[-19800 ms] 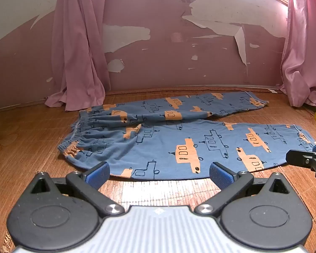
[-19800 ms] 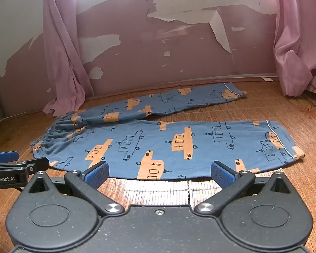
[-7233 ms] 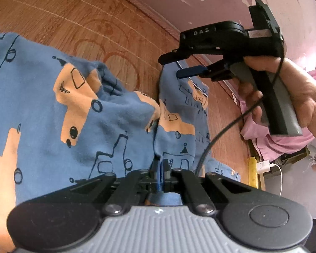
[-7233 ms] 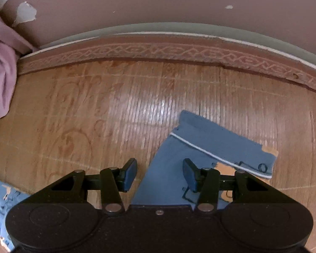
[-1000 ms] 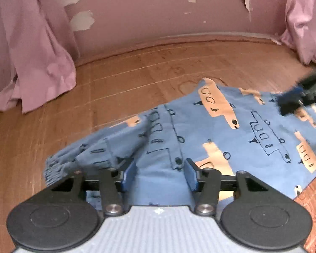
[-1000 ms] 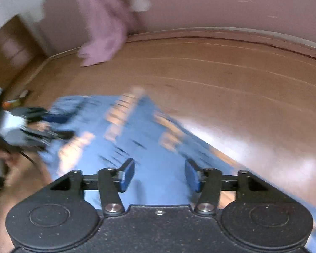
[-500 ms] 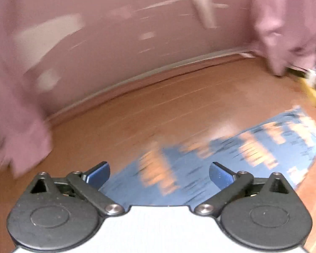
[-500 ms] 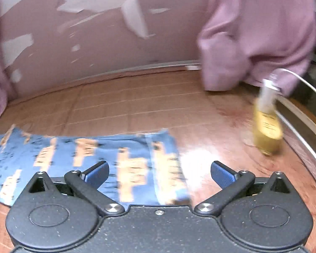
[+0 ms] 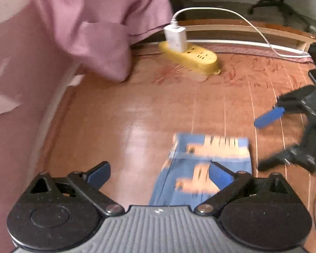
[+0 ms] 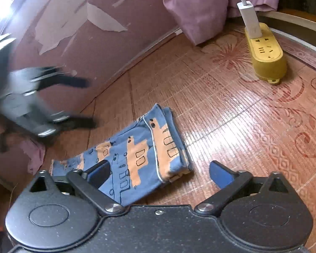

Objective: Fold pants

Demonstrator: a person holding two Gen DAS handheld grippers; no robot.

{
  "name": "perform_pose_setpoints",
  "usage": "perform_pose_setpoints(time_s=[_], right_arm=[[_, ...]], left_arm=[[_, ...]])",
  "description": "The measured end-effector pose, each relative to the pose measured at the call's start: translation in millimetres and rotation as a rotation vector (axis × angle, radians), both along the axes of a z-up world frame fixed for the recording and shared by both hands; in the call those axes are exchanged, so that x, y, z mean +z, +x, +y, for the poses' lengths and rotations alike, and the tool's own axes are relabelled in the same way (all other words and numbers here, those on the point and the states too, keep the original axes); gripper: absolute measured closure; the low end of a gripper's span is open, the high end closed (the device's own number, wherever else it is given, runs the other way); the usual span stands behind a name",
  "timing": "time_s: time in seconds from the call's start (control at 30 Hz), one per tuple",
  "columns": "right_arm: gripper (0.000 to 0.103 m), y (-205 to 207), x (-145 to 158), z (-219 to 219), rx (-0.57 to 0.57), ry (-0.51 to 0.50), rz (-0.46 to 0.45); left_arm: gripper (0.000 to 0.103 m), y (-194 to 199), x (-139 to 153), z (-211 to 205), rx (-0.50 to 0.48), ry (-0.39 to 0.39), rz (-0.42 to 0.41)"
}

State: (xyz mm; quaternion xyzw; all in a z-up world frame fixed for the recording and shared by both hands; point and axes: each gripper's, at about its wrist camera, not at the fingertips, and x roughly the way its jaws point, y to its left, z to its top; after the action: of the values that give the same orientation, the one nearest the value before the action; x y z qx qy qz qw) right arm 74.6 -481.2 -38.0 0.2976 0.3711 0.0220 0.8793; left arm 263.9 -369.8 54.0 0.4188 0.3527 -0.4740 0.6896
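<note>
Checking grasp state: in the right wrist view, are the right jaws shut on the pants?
No, the right gripper stands wide open, and the pants lie flat on the floor.

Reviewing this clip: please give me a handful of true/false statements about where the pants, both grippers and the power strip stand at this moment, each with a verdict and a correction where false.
1. The pants lie on the floor with the legs stacked one on the other. True.
2. The right gripper is clamped on the cuffs. False: its jaws are wide open and grip nothing.
3. The left gripper has its jaws open, with no cloth between them. True.
4. A white charger is plugged into the yellow power strip. True.
5. The power strip rests on the pants. False: it sits apart from them on the bare floor, near the pink curtain.
</note>
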Motion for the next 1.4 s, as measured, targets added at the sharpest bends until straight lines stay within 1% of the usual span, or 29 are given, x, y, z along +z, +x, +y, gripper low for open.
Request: perform_pose_setpoints(time_s=[0.03,0.07,0.1,0.13,0.2,0.23,0.3,0.33,0.37,0.43,0.47,0.53,0.6,0.63,0.7,0.77,0.8,0.87,0.9,0.97,1.03,1.17,1.23,1.3,1.4], right_arm=[[0.013,0.0,-1.0,-0.5,0.013,-0.010,0.003],[0.019,0.2,-1.5,-0.9,0.022,-0.018,0.003],[0.023,0.6,-1.5,-0.2,0.033,-0.021,0.004],[0.025,1.8,-2.0,-0.6,0.047,-0.019,0.001],[0.031,1.7,-0.1,-1.6,0.055,-0.023,-0.012],[0.032,2.3,-1.4,-3.1,0.056,-0.026,-0.016],[0.040,3.6,-4.4,-5.7,0.053,-0.016,-0.017],[0.041,3.2,-5.8,-6.4,0.050,-0.006,-0.012],[0.045,2.6,-7.0,-6.9,0.048,0.002,-0.005],[0.051,3.9,-10.6,-6.5,0.048,0.003,0.011],[0.055,4.0,-11.4,-5.7,0.050,-0.005,0.015],[0.059,4.1,-11.6,-5.4,0.046,-0.017,0.014],[0.066,3.9,-13.1,-6.3,0.037,-0.020,0.015],[0.067,3.7,-13.4,-6.8,0.034,-0.023,0.017],[0.069,3.3,-13.9,-7.4,0.032,-0.025,0.017],[0.069,2.8,-14.0,-7.3,0.032,-0.026,0.017],[0.069,2.5,-13.8,-7.1,0.034,-0.028,0.017],[0.069,1.9,-13.4,-6.5,0.035,-0.033,0.017],[0.069,1.6,-12.9,-6.1,0.034,-0.034,0.018],[0.069,1.2,-12.7,-6.4,0.032,-0.037,0.018],[0.069,0.7,-12.1,-6.3,0.031,-0.042,0.018],[0.069,-0.9,-9.1,-5.5,0.041,-0.094,0.016],[0.065,-1.2,-7.6,-4.6,0.053,-0.119,0.011],[0.059,-0.6,-6.0,-4.0,0.070,-0.154,0.003],[0.056,1.5,-5.9,-4.7,0.085,-0.195,-0.012]], left_arm=[[0.015,11.3,-9.1,-6.8,-0.003,-0.011,0.048],[0.022,19.2,-16.8,-10.3,0.002,-0.008,0.091],[0.025,30.5,-23.3,-17.1,0.010,0.006,0.137],[0.028,39.6,-28.3,-22.4,0.015,0.014,0.168],[0.031,53.4,-35.1,-27.0,0.015,0.000,0.211],[0.033,58.3,-37.5,-29.2,0.007,-0.010,0.235],[0.041,64.8,-42.8,-33.0,-0.008,-0.007,0.277],[0.046,66.2,-48.4,-34.4,-0.016,0.001,0.294],[0.050,67.3,-53.1,-36.7,-0.025,0.010,0.308],[0.055,68.1,-60.3,-40.1,-0.034,0.021,0.337],[0.055,68.4,-62.8,-41.0,-0.039,0.024,0.351],[0.059,68.4,-66.8,-42.8,-0.040,0.030,0.360],[0.066,67.4,-67.1,-42.9,-0.043,0.023,0.374],[0.071,67.0,-67.9,-44.2,-0.044,0.027,0.381],[0.073,66.0,-67.3,-45.8,-0.044,0.031,0.381],[0.076,64.8,-67.6,-46.6,-0.036,0.029,0.378],[0.077,63.7,-68.4,-47.6,-0.028,0.022,0.372],[0.084,54.8,-66.6,-42.7,-0.034,-0.017,0.326],[0.084,46.7,-66.1,-39.2,-0.044,-0.041,0.279],[0.088,30.9,-65.8,-35.7,-0.061,-0.064,0.193],[0.090,17.5,-63.9,-34.4,-0.080,-0.068,0.117],[0.091,-2.5,-58.4,-32.2,-0.099,-0.075,0.011],[0.091,-15.8,-54.6,-28.6,-0.125,-0.083,-0.065],[0.091,-29.9,-53.1,-24.6,-0.174,-0.087,-0.138],[0.091,-44.9,-51.4,-18.8,-0.229,-0.101,-0.227]])
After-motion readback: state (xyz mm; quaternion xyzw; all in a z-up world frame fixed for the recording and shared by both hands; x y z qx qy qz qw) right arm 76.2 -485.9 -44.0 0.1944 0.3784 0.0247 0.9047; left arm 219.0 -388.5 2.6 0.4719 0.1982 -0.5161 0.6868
